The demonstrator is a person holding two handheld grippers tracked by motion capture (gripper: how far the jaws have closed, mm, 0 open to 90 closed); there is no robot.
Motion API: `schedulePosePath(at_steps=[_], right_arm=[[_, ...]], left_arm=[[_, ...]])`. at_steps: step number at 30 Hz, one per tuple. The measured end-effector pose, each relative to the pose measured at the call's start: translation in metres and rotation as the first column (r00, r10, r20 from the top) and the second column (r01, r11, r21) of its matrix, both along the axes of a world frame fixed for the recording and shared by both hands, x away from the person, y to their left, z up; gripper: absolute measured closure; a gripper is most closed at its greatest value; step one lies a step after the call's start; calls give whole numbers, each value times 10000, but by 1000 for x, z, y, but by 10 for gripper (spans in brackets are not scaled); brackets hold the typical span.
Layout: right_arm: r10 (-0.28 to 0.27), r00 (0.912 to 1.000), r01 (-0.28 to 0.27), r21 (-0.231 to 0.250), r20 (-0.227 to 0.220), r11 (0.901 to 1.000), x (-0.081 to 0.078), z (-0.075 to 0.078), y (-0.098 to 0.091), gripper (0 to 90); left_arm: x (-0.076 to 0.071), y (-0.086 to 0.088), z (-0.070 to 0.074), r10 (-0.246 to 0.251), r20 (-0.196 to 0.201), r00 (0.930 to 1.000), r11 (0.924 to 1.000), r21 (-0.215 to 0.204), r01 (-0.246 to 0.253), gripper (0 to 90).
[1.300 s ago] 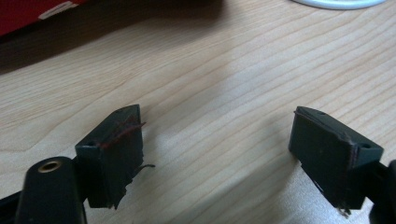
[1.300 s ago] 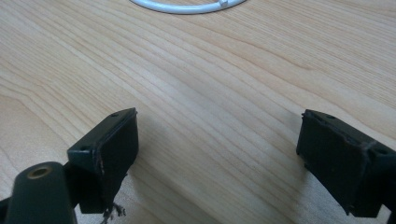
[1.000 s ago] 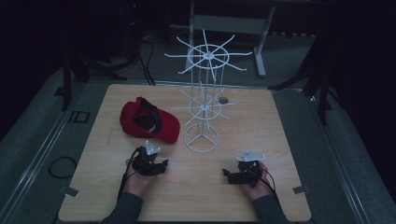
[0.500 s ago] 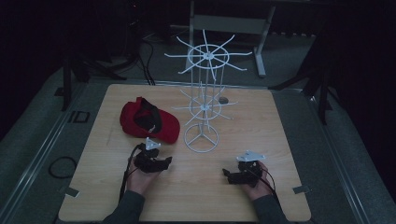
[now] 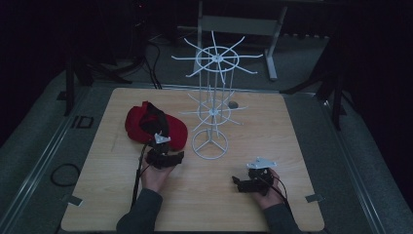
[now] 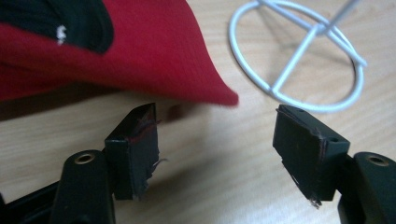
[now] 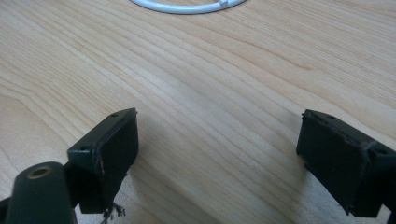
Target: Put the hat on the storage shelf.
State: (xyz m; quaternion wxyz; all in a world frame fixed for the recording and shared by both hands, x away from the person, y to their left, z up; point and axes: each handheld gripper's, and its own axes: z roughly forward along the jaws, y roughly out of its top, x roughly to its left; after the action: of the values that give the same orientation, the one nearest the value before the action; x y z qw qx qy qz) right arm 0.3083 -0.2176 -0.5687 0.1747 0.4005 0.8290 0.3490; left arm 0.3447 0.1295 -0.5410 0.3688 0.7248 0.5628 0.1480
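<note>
A red cap (image 5: 146, 124) with a black inner band lies on the wooden table (image 5: 292, 136), left of a white wire rack (image 5: 213, 109). My left gripper (image 5: 168, 155) sits just short of the cap's brim (image 6: 177, 65), low over the wood. Its jaws (image 6: 217, 114) have just been opening and now stand wide, with nothing between them. The brim's tip lies a little beyond the fingertips. My right gripper (image 5: 239, 181) rests near the table's front right. It is open (image 7: 219, 114) over bare wood.
The rack's round base ring (image 6: 299, 65) stands just right of the cap's brim, and its rim (image 7: 187, 7) lies ahead of the right gripper. Thin wire arms spread from the rack's two tiers. Dark floor and cables surround the table.
My left hand has moved forward and slightly right, closer to the cap's brim. The right hand, the cap and the rack have stayed where they were.
</note>
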Motion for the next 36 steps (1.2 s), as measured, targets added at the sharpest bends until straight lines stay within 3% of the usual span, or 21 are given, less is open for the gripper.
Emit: schedulePosePath(at_steps=[2,5,10,16,21,26,31,36], right_arm=[[2,10000,-2,1,2,10000,0,0,0,127],[2,10000,-2,1,2,10000,0,0,0,126],[1,10000,-1,0,3,10000,0,0,0,127],[-1,10000,1,1,-1,10000,0,0,0,127],[-2,10000,2,1,-1,10000,0,0,0,126],[1,10000,-1,1,1,10000,0,0,0,127],[0,10000,0,-1,0,10000,0,0,0,127],[1,10000,-1,-1,0,10000,0,0,0,127]], left_arm=[[2,0,0,197,-28,9998,9996,-202,-198,333],[4,1,1,452,-3,9990,9988,-163,-452,342],[6,6,1,637,-62,9980,9958,-663,-640,362],[4,18,2,824,-38,9966,9954,-481,-824,428],[2,31,4,1198,2,9928,9921,-383,-1197,429],[1,52,6,1411,-128,9899,9898,-200,-1414,475],[5,71,5,1412,-386,9892,9845,-995,-1444,555],[14,71,4,1190,-611,9910,9832,-1316,-1262,556]])
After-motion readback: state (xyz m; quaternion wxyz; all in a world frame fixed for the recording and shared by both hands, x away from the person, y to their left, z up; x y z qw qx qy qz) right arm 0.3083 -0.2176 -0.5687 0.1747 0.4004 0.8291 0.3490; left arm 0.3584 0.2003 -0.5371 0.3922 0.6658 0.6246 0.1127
